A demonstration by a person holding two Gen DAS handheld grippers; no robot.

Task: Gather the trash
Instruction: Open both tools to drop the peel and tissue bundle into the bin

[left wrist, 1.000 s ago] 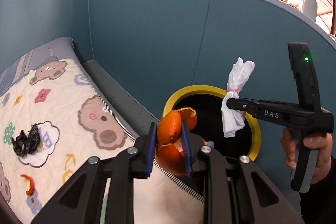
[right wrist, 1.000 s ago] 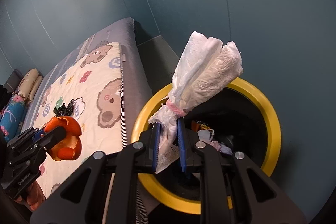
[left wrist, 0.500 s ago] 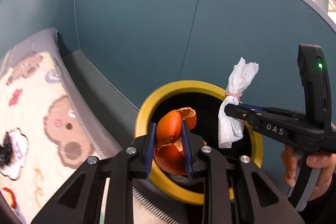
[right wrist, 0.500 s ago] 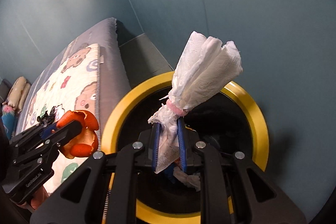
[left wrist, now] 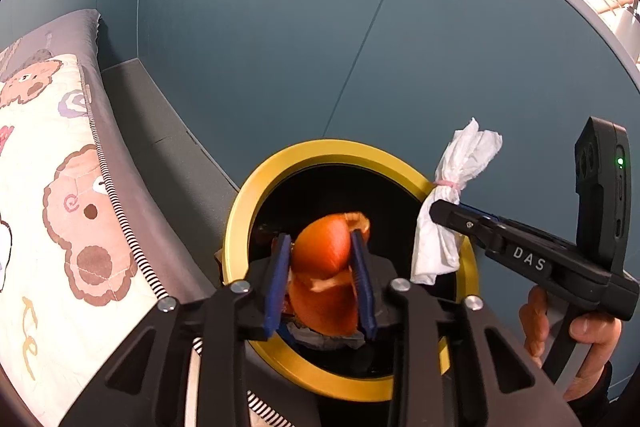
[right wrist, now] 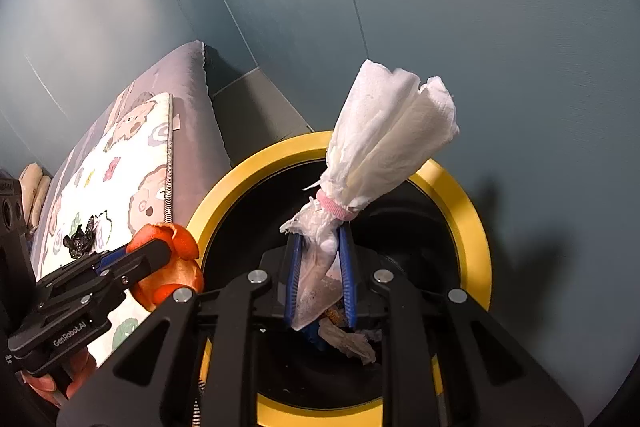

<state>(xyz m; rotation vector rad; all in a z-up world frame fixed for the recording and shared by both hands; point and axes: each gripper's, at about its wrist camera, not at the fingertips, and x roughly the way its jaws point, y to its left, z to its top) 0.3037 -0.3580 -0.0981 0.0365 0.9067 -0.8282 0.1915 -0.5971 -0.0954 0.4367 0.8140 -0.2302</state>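
Note:
My left gripper [left wrist: 322, 281] is shut on an orange peel [left wrist: 326, 259] and holds it above the mouth of a black bin with a yellow rim [left wrist: 280, 163]. My right gripper [right wrist: 320, 279] is shut on a white tissue bundle [right wrist: 384, 143] tied with a pink band, also above the bin's yellow rim [right wrist: 468, 215]. The right gripper with the tissue [left wrist: 460, 179] shows at the bin's right side in the left wrist view. The left gripper with the peel [right wrist: 172, 267] shows at the bin's left edge in the right wrist view. Trash lies inside the bin [right wrist: 344, 341].
A bed with a cartoon bear quilt [left wrist: 48, 211] lies left of the bin. A black crumpled scrap [right wrist: 80, 241] rests on the quilt. Blue walls [left wrist: 280, 27] stand close behind the bin. A grey ledge [left wrist: 160, 131] runs between bed and wall.
Both grippers moved over the bin with their loads. The left gripper swung right from over the bed until the peel hangs above the bin's opening. The bin looks nearer.

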